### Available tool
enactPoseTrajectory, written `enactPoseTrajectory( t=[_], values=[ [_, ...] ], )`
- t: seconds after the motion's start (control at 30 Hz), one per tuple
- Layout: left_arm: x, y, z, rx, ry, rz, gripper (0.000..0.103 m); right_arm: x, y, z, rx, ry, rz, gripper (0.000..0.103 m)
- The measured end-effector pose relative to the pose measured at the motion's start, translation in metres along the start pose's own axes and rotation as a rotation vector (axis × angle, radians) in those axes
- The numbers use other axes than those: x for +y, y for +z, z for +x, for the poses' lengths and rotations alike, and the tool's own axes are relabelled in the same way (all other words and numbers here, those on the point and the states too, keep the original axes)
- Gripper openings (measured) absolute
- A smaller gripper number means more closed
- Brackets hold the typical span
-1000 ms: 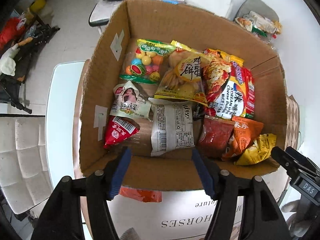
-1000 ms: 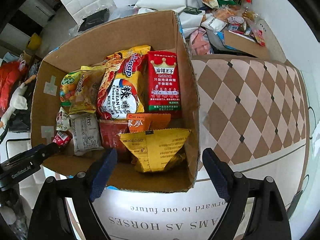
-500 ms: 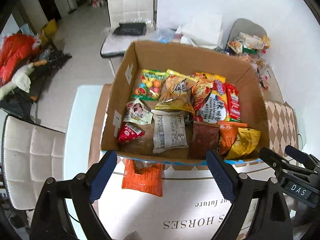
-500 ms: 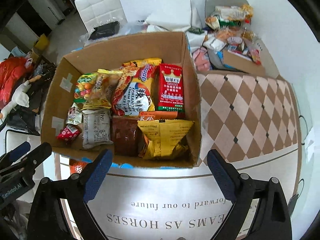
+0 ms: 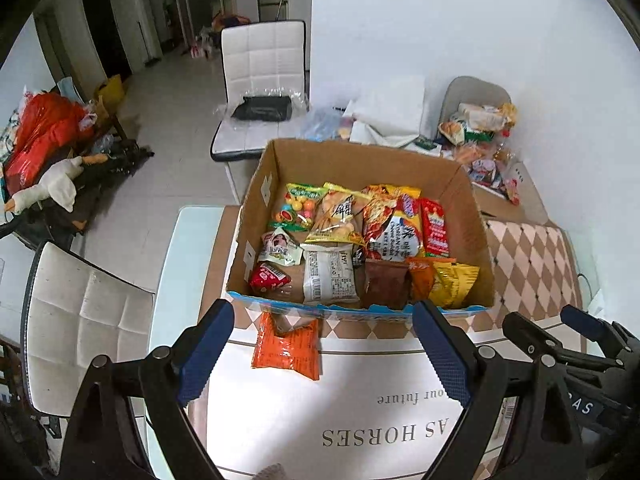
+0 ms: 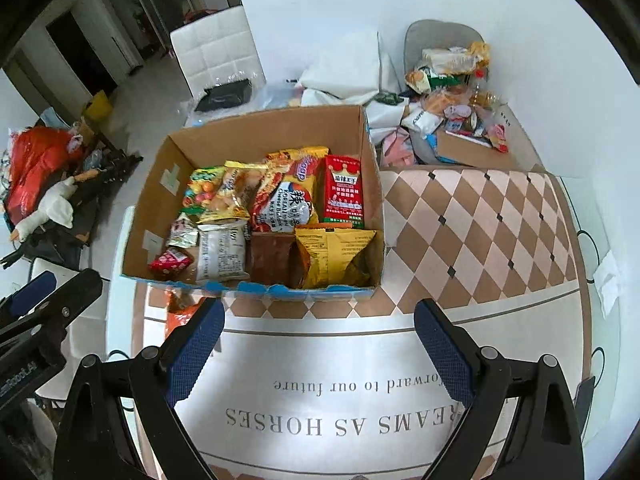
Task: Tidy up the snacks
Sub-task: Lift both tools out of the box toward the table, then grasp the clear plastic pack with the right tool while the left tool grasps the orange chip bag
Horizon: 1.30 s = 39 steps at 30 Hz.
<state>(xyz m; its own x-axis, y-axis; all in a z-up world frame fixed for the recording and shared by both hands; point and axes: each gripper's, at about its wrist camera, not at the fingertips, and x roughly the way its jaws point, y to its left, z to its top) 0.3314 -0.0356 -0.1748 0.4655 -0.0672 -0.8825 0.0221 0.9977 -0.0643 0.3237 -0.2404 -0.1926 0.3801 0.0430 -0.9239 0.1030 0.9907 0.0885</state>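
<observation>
An open cardboard box (image 5: 360, 160) (image 6: 260, 132) stands on the table, packed with several snack bags, among them a white packet (image 5: 328, 276), a yellow bag (image 6: 332, 252) and a red carton (image 6: 344, 192). One orange packet (image 5: 286, 346) (image 6: 180, 316) lies flat on the cloth just outside the box's near wall. My left gripper (image 5: 320, 320) hangs above that packet, open and holding nothing. My right gripper (image 6: 320, 312) hovers over the cloth in front of the box, open and holding nothing. Each gripper also shows at the edge of the other's view.
A diamond-patterned tablecloth (image 6: 480, 232) covers the table right of the box. Behind it, a grey chair (image 5: 476, 92) and a small carton (image 6: 472, 152) hold a heap of loose snacks. White chairs (image 5: 80, 320) (image 5: 260, 64) stand at the left and at the back.
Both grippers have risen and drawn back from the box, so it looks smaller. The left jaws have spread wider. The orange packet in front of the box has come into full view.
</observation>
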Motion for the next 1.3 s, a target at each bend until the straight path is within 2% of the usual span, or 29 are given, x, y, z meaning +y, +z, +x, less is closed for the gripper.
enactPoseTrajectory(
  t=[0.17, 0.23, 0.37, 0.47, 0.63, 0.83, 0.97, 1.1, 1.13, 1.27, 1.3],
  values=[
    [-0.004, -0.012, -0.022, -0.015, -0.017, -0.009, 0.091, 0.000, -0.012, -0.028, -0.027, 0.031, 0.006, 0.098],
    [-0.008, -0.023, -0.026, 0.011, -0.002, -0.008, 0.091, -0.004, -0.018, -0.034, -0.023, 0.050, 0.023, 0.098],
    [-0.017, -0.054, -0.027, 0.040, -0.019, -0.007, 0.091, -0.036, -0.048, -0.038, 0.016, 0.099, 0.130, 0.098],
    [-0.027, -0.081, -0.011, 0.100, -0.029, 0.007, 0.091, -0.070, -0.080, -0.028, 0.075, 0.105, 0.225, 0.098],
    [-0.037, -0.119, 0.031, 0.219, -0.026, 0.013, 0.091, -0.127, -0.130, 0.004, 0.184, 0.019, 0.361, 0.098],
    [-0.047, -0.147, 0.069, 0.304, -0.004, 0.020, 0.091, -0.197, -0.178, 0.062, 0.286, -0.140, 0.469, 0.098],
    [-0.050, -0.160, 0.086, 0.338, 0.016, 0.025, 0.091, -0.227, -0.192, 0.097, 0.335, -0.204, 0.501, 0.098],
    [-0.047, -0.164, 0.098, 0.355, 0.032, 0.030, 0.091, -0.242, -0.204, 0.123, 0.381, -0.213, 0.525, 0.096],
    [-0.045, -0.164, 0.099, 0.356, 0.036, 0.027, 0.091, -0.243, -0.206, 0.127, 0.389, -0.215, 0.527, 0.093],
    [-0.032, -0.156, 0.103, 0.353, 0.049, -0.012, 0.091, -0.238, -0.211, 0.140, 0.425, -0.232, 0.520, 0.065],
    [-0.029, -0.153, 0.103, 0.351, 0.051, -0.024, 0.091, -0.235, -0.210, 0.139, 0.420, -0.230, 0.510, 0.064]
  ],
)
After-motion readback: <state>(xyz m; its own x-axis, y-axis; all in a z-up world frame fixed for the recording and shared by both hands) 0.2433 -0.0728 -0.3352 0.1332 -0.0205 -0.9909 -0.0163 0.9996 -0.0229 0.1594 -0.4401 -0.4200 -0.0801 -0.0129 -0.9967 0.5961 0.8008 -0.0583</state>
